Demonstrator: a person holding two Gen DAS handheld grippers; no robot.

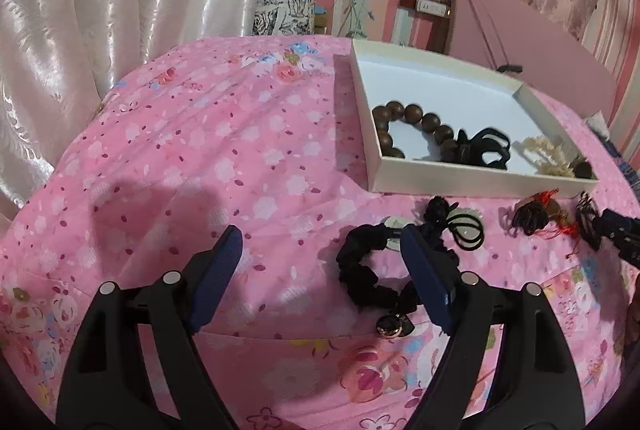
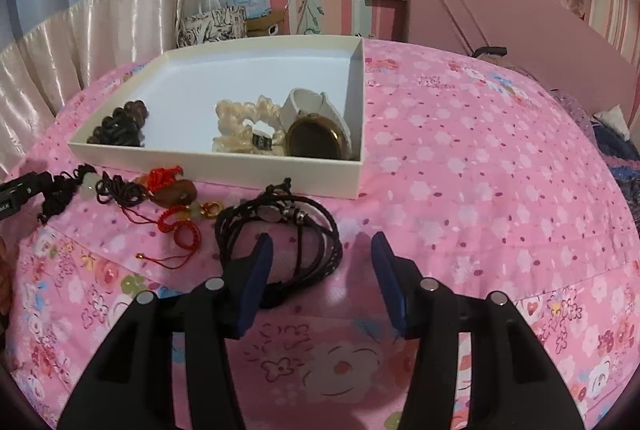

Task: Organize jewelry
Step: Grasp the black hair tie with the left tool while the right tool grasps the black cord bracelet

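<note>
A white box point(image 1: 472, 186) on a pink floral cloth holds a brown bead bracelet point(image 1: 416, 116), black hair ties point(image 1: 486, 148) and a cream scrunchie point(image 1: 554, 158). The right wrist view shows the same box point(image 2: 216, 166) with the cream scrunchie point(image 2: 244, 118) and a white watch point(image 2: 316, 134). My left gripper point(image 1: 320, 246) is open; a black scrunchie point(image 1: 364, 270) lies by its right finger. My right gripper point(image 2: 322, 250) is open over a black braided cord bracelet point(image 2: 280, 226). Red cord charms point(image 2: 172, 202) lie to its left.
Thin black hair ties point(image 1: 466, 230) and a dark tasselled charm point(image 1: 536, 216) lie in front of the box. A pink board point(image 2: 500, 26) leans behind the cloth at right. Curtains point(image 1: 100, 10) hang at left. The other gripper's tip point(image 1: 618, 234) shows at the right edge.
</note>
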